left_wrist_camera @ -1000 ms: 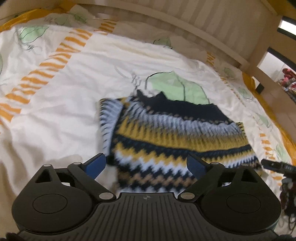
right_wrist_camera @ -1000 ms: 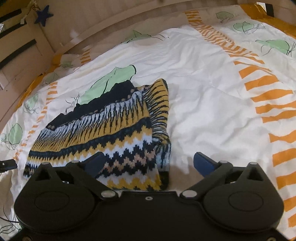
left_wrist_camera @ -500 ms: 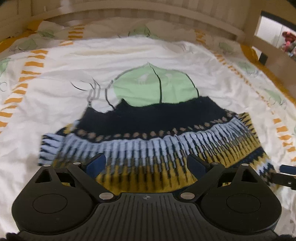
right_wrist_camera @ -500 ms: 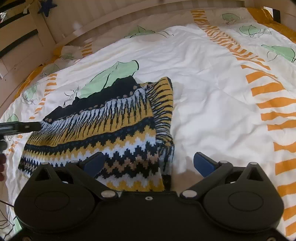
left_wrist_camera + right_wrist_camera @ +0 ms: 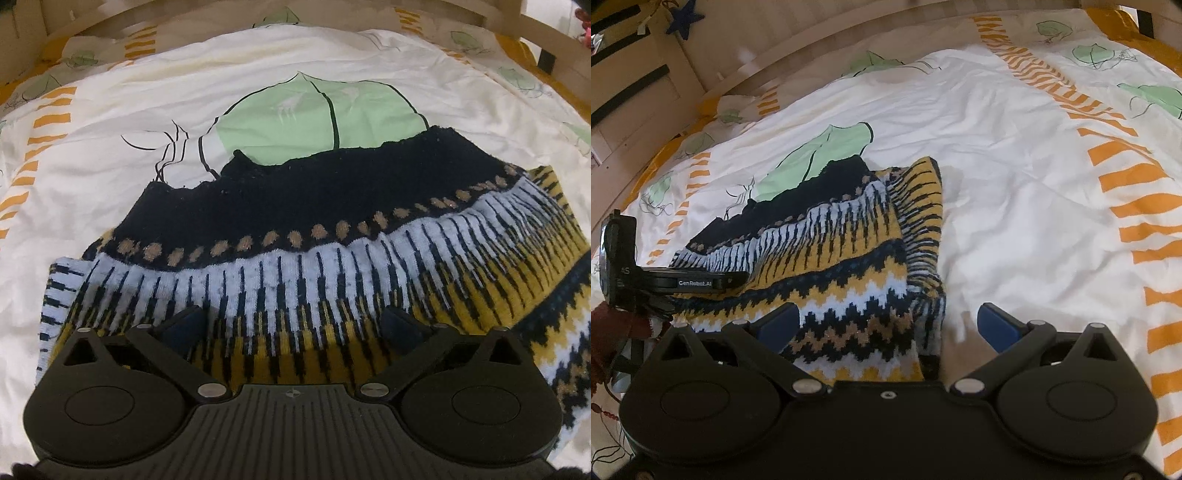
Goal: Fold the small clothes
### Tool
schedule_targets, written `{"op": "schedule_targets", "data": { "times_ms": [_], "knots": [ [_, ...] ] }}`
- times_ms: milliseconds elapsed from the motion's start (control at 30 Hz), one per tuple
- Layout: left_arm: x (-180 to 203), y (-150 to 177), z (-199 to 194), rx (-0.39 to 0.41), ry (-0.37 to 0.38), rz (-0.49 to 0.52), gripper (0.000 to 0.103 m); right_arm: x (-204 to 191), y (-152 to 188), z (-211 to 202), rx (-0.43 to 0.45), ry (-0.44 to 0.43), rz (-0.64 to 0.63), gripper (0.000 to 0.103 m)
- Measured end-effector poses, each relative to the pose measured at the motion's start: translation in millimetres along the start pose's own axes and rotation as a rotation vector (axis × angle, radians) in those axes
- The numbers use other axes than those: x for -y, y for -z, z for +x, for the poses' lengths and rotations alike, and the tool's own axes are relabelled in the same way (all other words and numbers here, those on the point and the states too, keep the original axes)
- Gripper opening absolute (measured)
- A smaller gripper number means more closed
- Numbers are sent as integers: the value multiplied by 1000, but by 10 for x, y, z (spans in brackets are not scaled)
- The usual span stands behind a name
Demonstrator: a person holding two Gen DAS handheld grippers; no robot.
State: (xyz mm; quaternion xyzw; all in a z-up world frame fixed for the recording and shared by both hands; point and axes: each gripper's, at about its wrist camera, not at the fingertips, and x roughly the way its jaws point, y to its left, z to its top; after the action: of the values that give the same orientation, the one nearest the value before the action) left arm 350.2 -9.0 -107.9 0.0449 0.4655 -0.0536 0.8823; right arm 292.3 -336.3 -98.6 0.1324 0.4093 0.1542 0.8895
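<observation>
A bed with a pale wooden frame (image 5: pixel 798 55), covered by a white quilt (image 5: pixel 1015 177) printed with green leaves and orange striped bands, slightly creased. Directly on the quilt, one small knitted sweater (image 5: pixel 332 266) (image 5: pixel 831 258), black at the neck, then pale blue, mustard and zigzag bands, lying flat with a sleeve folded in along its side, partly over a large green leaf print (image 5: pixel 317 118).
</observation>
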Motion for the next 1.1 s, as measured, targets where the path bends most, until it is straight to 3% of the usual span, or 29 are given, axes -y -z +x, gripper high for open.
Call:
{"op": "schedule_targets", "data": {
  "times_ms": [167, 467, 667, 800, 1100],
  "knots": [
    [-88, -204, -82, 26, 14, -64, 102, -1, -12, -12, 3, -8, 6, 103],
    [-26, -377, 324, -32, -52, -22, 103, -22, -22, 13, -8, -21, -3, 103],
    [-207, -339, 293, -44, 41, -71, 103, 25, -10, 56, -30, -19, 25, 103],
    [-230, -298, 137, -92, 106, -22, 103, 26, 20, 113, -59, -26, 35, 103],
    [-429, 129, -385, 2, 159, -73, 102, 31, 94, 257, -108, -22, 52, 103]
  ]
}}
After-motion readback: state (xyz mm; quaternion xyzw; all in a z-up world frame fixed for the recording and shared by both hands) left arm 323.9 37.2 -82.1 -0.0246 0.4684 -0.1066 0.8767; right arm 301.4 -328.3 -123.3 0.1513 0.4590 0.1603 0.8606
